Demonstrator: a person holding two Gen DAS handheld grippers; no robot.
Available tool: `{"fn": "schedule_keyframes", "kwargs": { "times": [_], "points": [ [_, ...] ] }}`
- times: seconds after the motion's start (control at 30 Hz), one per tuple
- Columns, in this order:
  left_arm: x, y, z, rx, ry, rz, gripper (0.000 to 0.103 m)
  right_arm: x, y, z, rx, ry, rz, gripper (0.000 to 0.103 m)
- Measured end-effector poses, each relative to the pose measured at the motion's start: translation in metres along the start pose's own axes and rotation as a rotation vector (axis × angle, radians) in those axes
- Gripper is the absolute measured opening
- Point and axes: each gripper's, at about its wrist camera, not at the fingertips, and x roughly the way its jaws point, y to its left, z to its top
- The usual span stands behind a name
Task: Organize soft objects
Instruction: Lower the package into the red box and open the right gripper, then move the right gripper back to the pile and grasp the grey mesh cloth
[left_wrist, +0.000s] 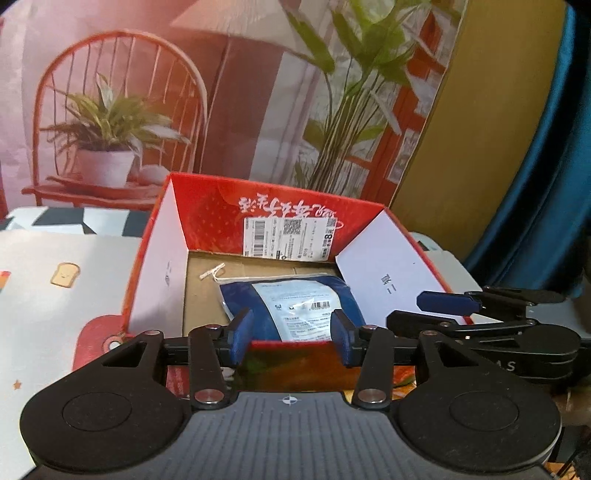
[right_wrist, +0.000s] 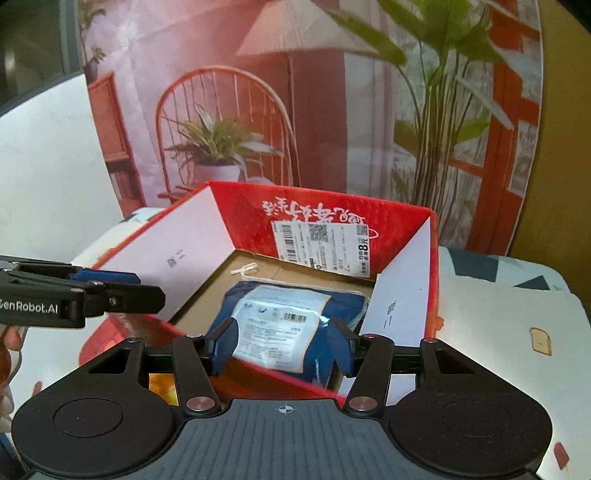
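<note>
A red cardboard box (left_wrist: 221, 206) (right_wrist: 251, 214) stands on the table with its white-lined flaps up. Inside, on the brown floor, lies a soft dark-blue item sealed in a clear bag with a white label (left_wrist: 243, 299) (right_wrist: 280, 314). My left gripper (left_wrist: 291, 339) hovers at the box's near wall, open, with nothing between its blue pads. My right gripper (right_wrist: 282, 347) hangs open over the near edge, the bag lying beyond and below its pads, untouched. Each gripper shows side-on in the other's view: the right gripper (left_wrist: 406, 308) by the right flap, the left gripper (right_wrist: 149, 286) by the left flap.
A white string tag (left_wrist: 212, 272) lies on the box floor behind the bag. A shipping label (left_wrist: 291, 236) is stuck on the back wall. The tablecloth (left_wrist: 62, 273) carries toast prints. A printed backdrop (left_wrist: 118, 110) stands close behind; a blue curtain (left_wrist: 535, 184) hangs right. A hand (right_wrist: 11, 339) holds the left gripper.
</note>
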Motion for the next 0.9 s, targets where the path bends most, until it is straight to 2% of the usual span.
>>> {"fn": "schedule_keyframes", "kwargs": {
  "times": [0.2, 0.47, 0.7, 0.9],
  "points": [
    [-0.026, -0.012, -0.009, 0.025, -0.036, 0.008, 0.048, -0.034, 0.01, -0.018, -0.036, -0.068, 0.008, 0.051],
    [-0.046, -0.022, -0.028, 0.016, -0.039, 0.001, 0.048, -0.056, 0.021, -0.053, -0.019, -0.074, 0.012, 0.051],
    [-0.075, -0.017, -0.067, -0.023, -0.025, 0.022, 0.048, -0.083, 0.035, -0.091, -0.003, -0.127, 0.013, 0.052],
    [-0.09, -0.002, -0.108, -0.093, 0.026, 0.082, 0.048, -0.096, 0.045, -0.122, -0.007, -0.119, 0.027, 0.052]
  ]
}}
